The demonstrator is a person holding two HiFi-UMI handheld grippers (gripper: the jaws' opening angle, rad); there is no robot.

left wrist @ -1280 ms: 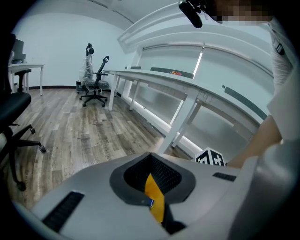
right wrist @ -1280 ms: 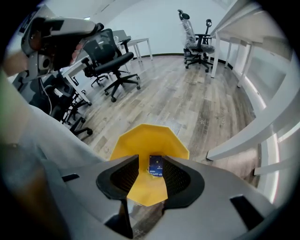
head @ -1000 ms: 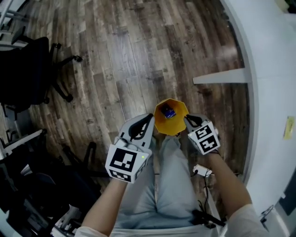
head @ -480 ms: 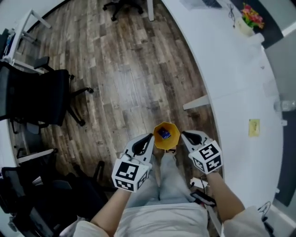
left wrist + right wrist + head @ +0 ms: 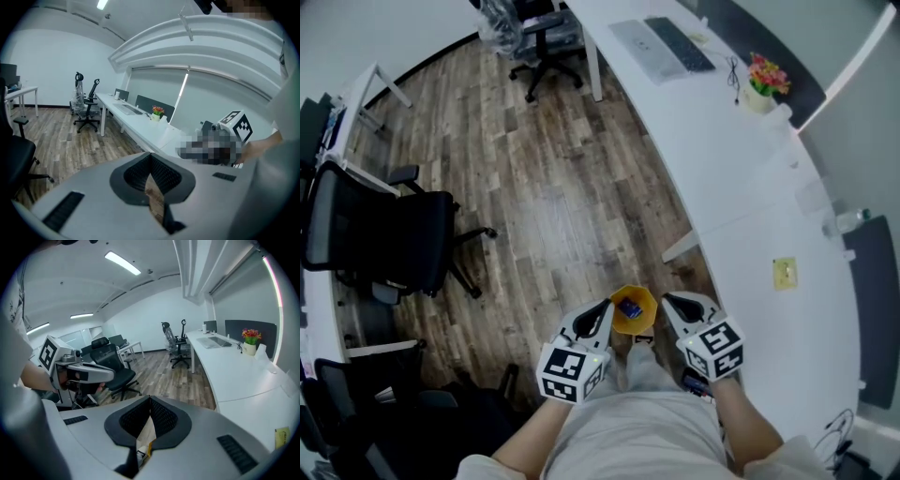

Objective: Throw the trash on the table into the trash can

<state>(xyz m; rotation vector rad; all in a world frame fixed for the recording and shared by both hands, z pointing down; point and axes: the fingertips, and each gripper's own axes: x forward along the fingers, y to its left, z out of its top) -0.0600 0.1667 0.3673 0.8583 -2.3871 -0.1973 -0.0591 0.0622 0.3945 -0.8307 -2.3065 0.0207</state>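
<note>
Left tongs point(image 5: 602, 310) and right tongs point(image 5: 669, 302) pressed together, empty. Yellow slip point(image 5: 784, 273) on worktop point(image 5: 741, 187) lies to your right — right tongs nearer.

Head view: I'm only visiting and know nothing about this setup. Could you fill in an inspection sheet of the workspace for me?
Surface: long curved white desk, mostly bare; wood-plank floor.
Job's things: yellow trash can on the floor between the grippers, with a blue item inside.
Clutter: keyboard, flower pot and yellow slip on the desk.
Grippers: left gripper and right gripper are both shut, with nothing held.
Cables: thin cable on the desk by the flower pot.
Surroundings: black office chair at left, another chair further off.
</note>
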